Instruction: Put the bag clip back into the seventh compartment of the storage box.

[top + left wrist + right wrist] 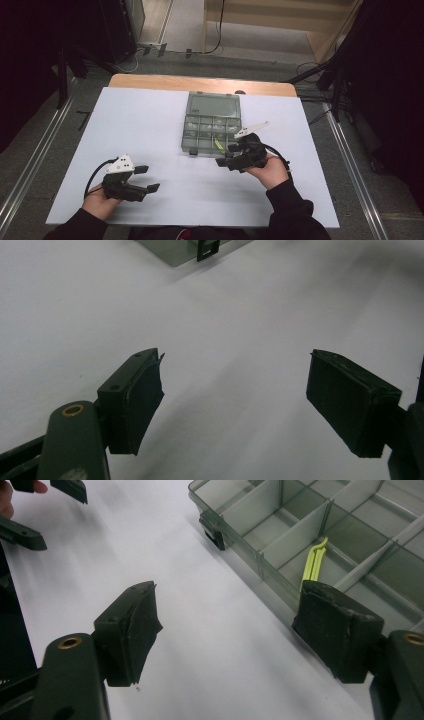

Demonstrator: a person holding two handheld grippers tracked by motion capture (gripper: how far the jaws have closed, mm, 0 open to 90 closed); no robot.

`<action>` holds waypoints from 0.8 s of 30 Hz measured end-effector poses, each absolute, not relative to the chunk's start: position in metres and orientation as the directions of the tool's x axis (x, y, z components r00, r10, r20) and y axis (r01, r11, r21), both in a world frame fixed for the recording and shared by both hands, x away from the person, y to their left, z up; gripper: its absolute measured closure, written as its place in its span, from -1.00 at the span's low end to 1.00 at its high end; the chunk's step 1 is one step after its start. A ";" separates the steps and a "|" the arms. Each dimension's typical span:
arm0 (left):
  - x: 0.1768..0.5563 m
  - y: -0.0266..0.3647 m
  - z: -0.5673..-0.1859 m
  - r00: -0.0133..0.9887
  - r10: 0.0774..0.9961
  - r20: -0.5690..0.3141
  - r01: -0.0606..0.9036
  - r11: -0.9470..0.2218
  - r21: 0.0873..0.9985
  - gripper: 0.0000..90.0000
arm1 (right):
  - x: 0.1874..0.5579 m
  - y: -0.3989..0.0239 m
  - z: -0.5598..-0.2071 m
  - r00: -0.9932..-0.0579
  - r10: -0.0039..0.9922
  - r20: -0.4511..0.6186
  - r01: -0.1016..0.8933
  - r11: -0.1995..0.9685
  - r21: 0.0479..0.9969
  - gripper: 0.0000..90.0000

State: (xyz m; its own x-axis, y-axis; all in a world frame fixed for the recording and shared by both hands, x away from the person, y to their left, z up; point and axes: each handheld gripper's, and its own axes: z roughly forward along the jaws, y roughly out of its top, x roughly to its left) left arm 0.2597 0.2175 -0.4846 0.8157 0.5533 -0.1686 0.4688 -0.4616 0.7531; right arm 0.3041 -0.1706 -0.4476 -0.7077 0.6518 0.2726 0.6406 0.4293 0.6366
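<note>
A see-through grey box [210, 125] with many little rooms sits open near the middle of the white board [150, 125], its lid laid back toward the far side. The right gripper view looks close into the box [320, 535] and shows a thin yellow-green thing [314, 562] lying in one room by the near wall; from the high view that thing [218, 145] is just a tiny bright line (too small to tell what it is). The left gripper view catches one corner of the box [175, 252] and a black latch [207, 250] at the top edge, with bare white board [225, 315] below. The board lies on a wooden table [200, 82], and around it is a grey floor [60, 140] with cables and dark stands. The right gripper [227, 159] is held just beside the box's near right corner, in a hand [272, 170] with a dark sleeve [292, 205], its jaws wide apart with nothing between them. The left gripper [146, 179] hangs low over the board, well apart from the box, in the other hand [100, 200]; its jaws are wide apart too and hold nothing.
</note>
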 end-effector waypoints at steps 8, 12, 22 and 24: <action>0.260 0.218 -0.485 0.814 0.555 -0.171 0.471 -0.458 0.754 -0.52 | 0.294 -0.175 -0.452 -0.723 0.636 0.270 0.626 0.436 0.647 -0.47; 0.260 0.218 -0.485 0.812 0.557 -0.174 0.474 -0.455 0.754 -0.52 | 0.288 -0.178 -0.454 -0.729 0.630 0.267 0.620 0.441 0.649 -0.50; 0.260 0.219 -0.485 0.812 0.558 -0.171 0.473 -0.457 0.753 -0.52 | 0.268 -0.197 -0.464 -0.713 0.655 0.250 0.620 0.423 0.661 -0.50; 0.260 0.219 -0.485 0.811 0.559 -0.170 0.472 -0.457 0.754 -0.52 | 0.263 -0.201 -0.466 -0.712 0.657 0.249 0.620 0.422 0.662 -0.50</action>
